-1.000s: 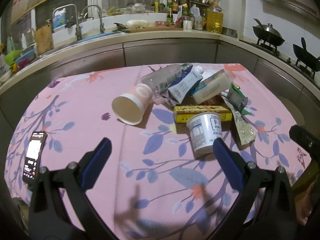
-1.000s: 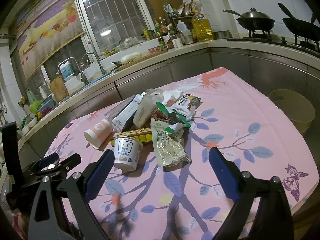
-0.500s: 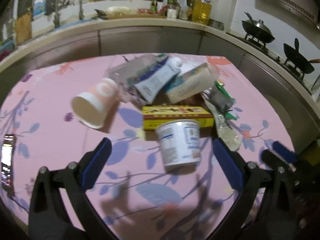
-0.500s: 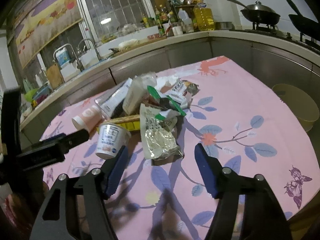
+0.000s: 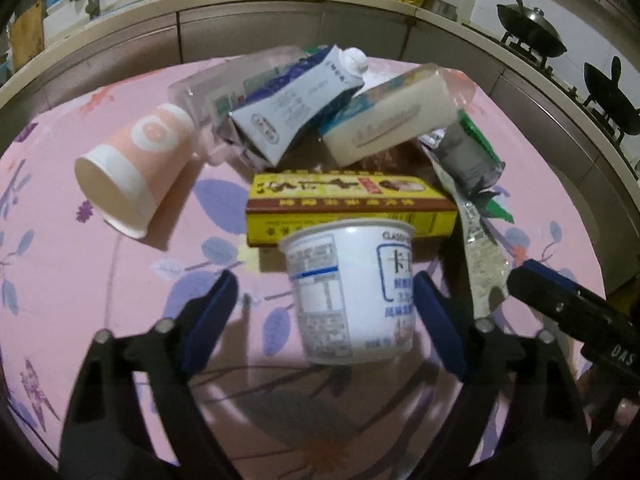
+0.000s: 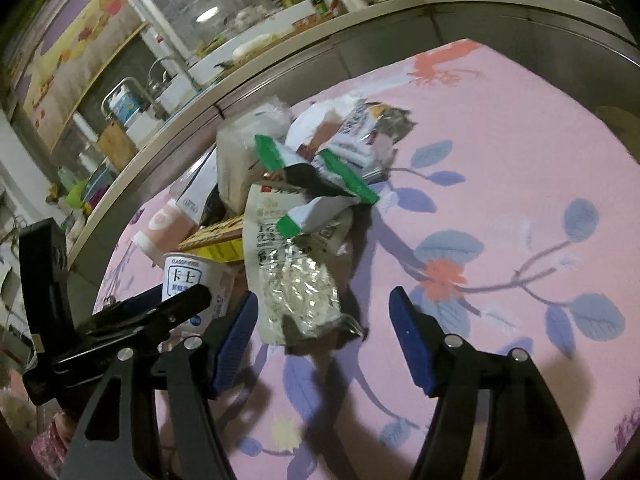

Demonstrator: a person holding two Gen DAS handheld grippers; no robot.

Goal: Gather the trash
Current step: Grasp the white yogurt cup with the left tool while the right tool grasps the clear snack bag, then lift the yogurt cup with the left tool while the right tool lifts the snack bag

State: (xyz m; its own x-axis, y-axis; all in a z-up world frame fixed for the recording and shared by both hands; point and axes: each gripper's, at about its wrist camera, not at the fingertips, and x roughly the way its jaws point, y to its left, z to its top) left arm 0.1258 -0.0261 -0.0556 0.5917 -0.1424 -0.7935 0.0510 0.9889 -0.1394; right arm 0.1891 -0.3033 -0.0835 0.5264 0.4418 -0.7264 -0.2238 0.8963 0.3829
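Note:
A heap of trash lies on the pink flowered tablecloth. A white yogurt tub stands upside down at its near edge, between the fingers of my open left gripper, which do not touch it. Behind it lie a yellow box, a pink paper cup on its side, cartons and wrappers. My right gripper is open around the near end of a clear food bag. The tub also shows in the right wrist view.
A green and white wrapper lies on top of the bag. A kitchen counter with a sink and bottles curves behind the table. Woks stand on the stove at the right. The tablecloth right of the heap holds nothing.
Both grippers have moved forward and down to the heap. The left one now straddles the yogurt tub, the right one the clear bag. Both have narrowed a little.

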